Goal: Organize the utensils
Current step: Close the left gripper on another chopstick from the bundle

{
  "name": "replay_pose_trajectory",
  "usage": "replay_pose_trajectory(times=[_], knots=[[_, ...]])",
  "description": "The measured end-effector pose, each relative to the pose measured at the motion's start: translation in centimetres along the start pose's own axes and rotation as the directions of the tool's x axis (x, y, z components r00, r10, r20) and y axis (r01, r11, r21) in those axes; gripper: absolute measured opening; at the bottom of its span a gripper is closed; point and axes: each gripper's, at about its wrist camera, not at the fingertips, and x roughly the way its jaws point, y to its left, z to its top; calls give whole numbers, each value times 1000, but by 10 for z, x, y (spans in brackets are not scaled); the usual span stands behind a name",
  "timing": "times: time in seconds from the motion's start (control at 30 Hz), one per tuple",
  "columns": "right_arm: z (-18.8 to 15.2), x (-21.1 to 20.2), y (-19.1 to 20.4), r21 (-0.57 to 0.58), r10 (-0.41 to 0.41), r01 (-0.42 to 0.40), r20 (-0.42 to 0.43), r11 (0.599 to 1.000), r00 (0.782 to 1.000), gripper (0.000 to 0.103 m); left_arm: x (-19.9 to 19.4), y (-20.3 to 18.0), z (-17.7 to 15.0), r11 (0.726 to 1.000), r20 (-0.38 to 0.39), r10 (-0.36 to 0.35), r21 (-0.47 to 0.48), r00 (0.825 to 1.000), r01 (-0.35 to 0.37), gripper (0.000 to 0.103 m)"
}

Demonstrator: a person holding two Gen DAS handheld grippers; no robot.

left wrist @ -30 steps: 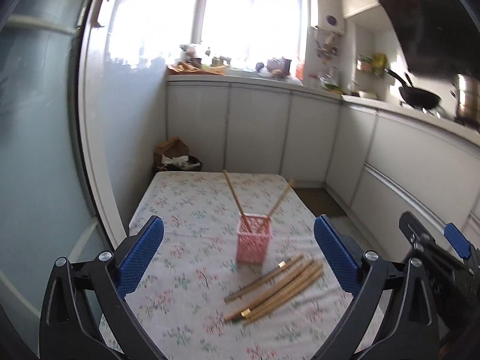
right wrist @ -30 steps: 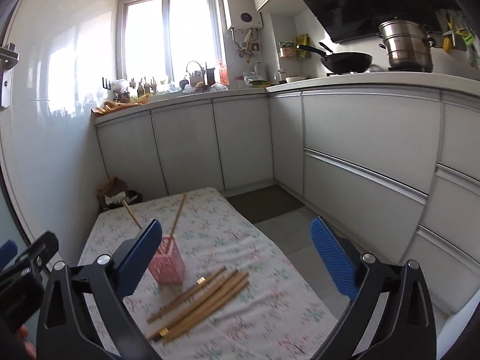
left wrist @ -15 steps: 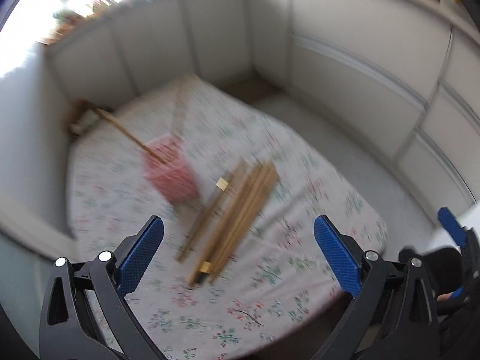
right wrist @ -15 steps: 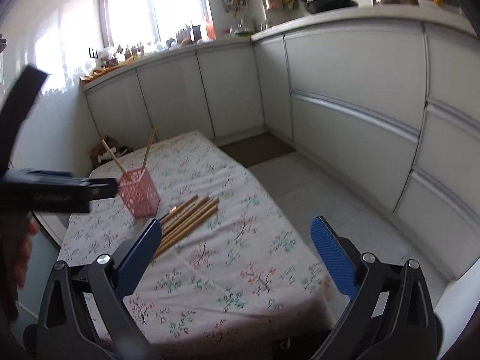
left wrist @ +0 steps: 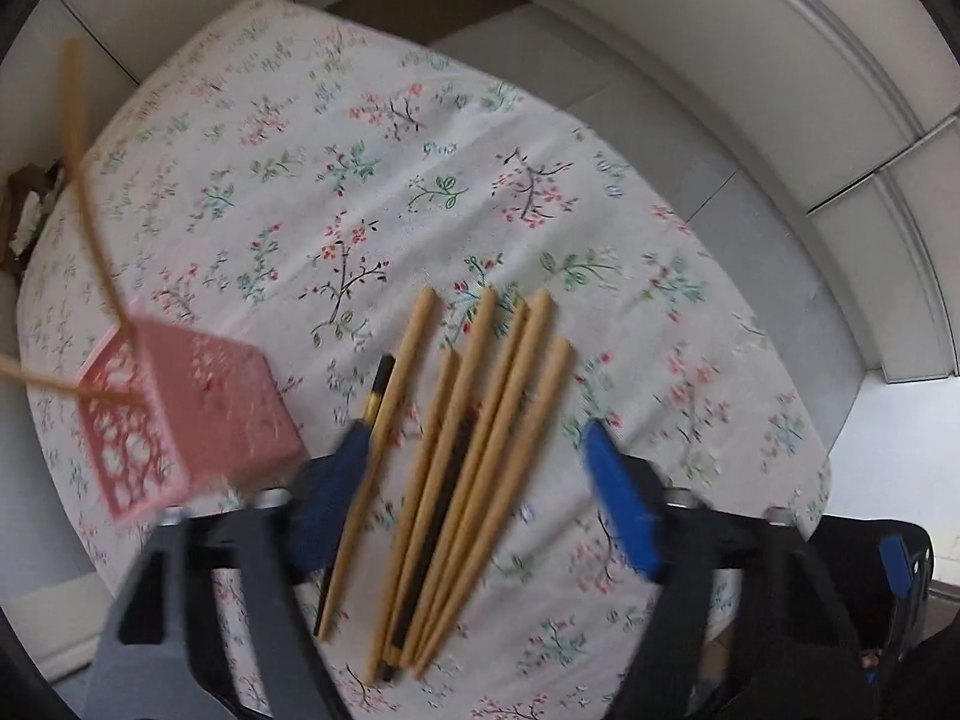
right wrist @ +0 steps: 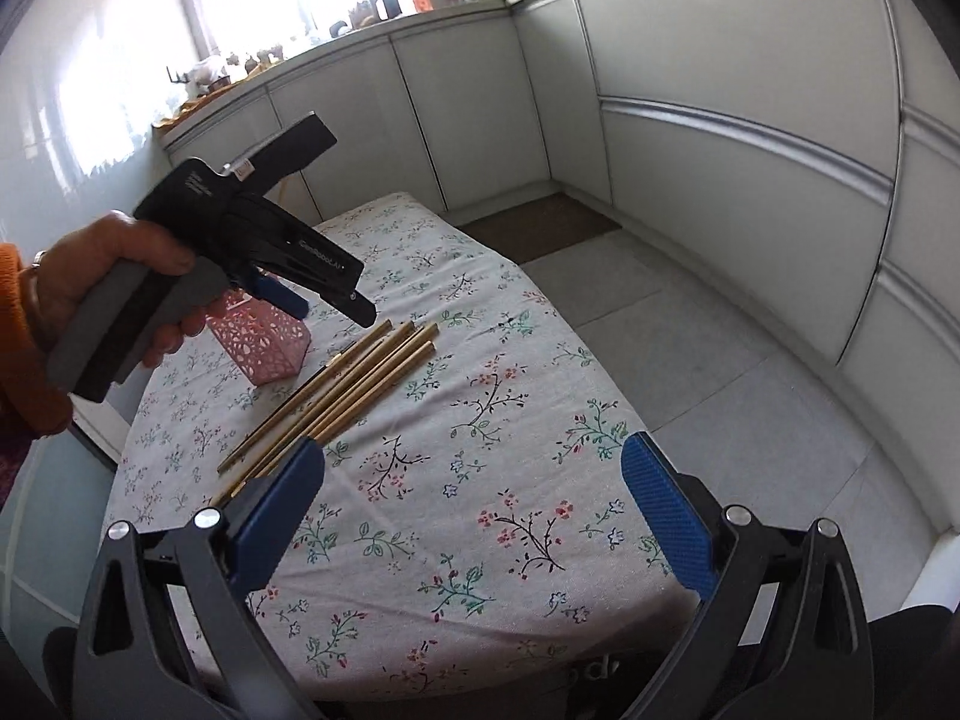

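Several wooden chopsticks (left wrist: 480, 420) lie side by side on the floral tablecloth (left wrist: 360, 180), one of them dark-tipped. A pink lattice holder (left wrist: 180, 414) stands just left of them with two chopsticks (left wrist: 90, 210) leaning in it. My left gripper (left wrist: 474, 474) points straight down over the loose bundle; its jaws are closing, with the chopsticks below the gap and the pads touching none. The right wrist view shows a hand holding that left gripper (right wrist: 324, 306) above the chopsticks (right wrist: 348, 384) and holder (right wrist: 264, 342). My right gripper (right wrist: 474, 480) hangs open over the near cloth, with nothing between its fingers.
White cabinet fronts (right wrist: 720, 120) curve round the far and right sides, with grey floor tiles (right wrist: 690, 330) between them and the table. A cluttered counter (right wrist: 360, 12) runs under the window. A cardboard box (left wrist: 18, 222) sits on the floor beyond the table's left edge.
My left gripper swung from facing across the kitchen to pointing down over the chopsticks, and its jaws narrowed. The right gripper sank and tipped toward the table.
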Motion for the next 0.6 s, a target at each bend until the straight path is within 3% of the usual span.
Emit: replay_pose_trajectory(times=[0.07, 0.33, 0.5, 0.57, 0.6], knots=[[0, 4, -3, 17, 6, -6, -12, 1000, 1000, 97, 10, 3, 11, 1000, -24, 27, 14, 999, -26, 60], [4, 20, -6, 40, 10, -7, -63, 999, 998, 97, 43, 13, 40, 997, -82, 71, 47, 994, -68, 29], [5, 27, -6, 45, 16, -12, -88, 999, 996, 97, 58, 25, 51, 998, -102, 58, 32, 993, -55, 28], [6, 29, -7, 52, 12, -7, -101, 999, 995, 97, 63, 27, 51, 999, -107, 32, 37, 994, -28, 22], [6, 31, -9, 64, 2, 5, -110, 998, 994, 97, 65, 27, 51, 999, -110, 6, 34, 994, -2, 14]])
